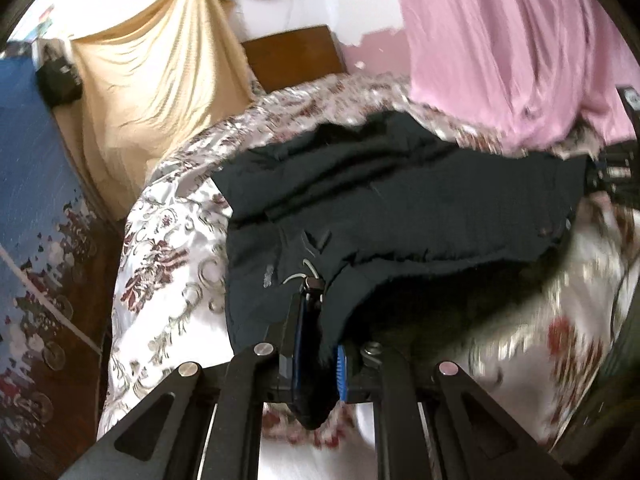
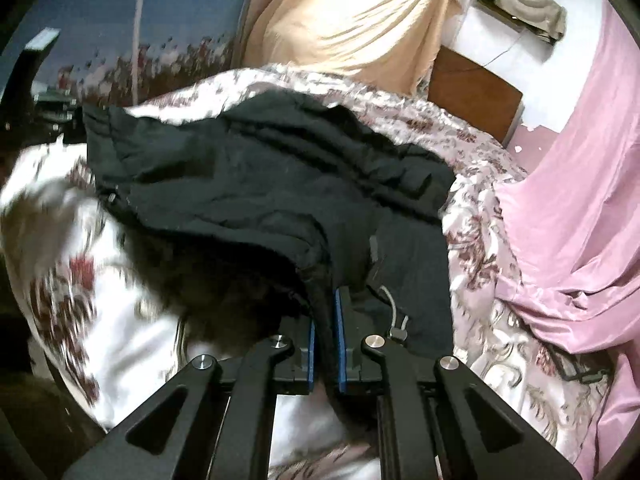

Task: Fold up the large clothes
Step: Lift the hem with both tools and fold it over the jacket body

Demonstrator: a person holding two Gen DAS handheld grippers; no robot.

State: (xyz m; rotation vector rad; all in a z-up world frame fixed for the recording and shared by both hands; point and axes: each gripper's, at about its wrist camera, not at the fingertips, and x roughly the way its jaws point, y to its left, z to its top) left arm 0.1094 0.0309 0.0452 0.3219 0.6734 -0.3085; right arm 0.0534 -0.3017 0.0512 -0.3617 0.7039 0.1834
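A large black jacket (image 1: pixel 400 200) lies spread across a bed with a floral satin cover (image 1: pixel 168 264). My left gripper (image 1: pixel 318 300) is shut on the jacket's near edge, beside a white drawcord with a toggle (image 1: pixel 310 276). The cloth hangs pinched between its blue pads and droops below the fingers. In the right wrist view the same jacket (image 2: pixel 260 184) stretches away to the left, and my right gripper (image 2: pixel 325 304) is shut on its near hem. A fold of black cloth is clamped between the blue pads (image 2: pixel 340 340). A second drawcord toggle (image 2: pixel 398 330) hangs just right of the fingers. The lifted edge casts a dark hollow underneath.
A pink sheet (image 1: pixel 512 48) hangs at the right, draping onto the bed (image 2: pixel 572 208). A beige cloth (image 1: pixel 160 80) hangs at the back left, next to a brown wooden headboard (image 1: pixel 292 58). A blue floral panel (image 1: pixel 36 184) stands left of the bed.
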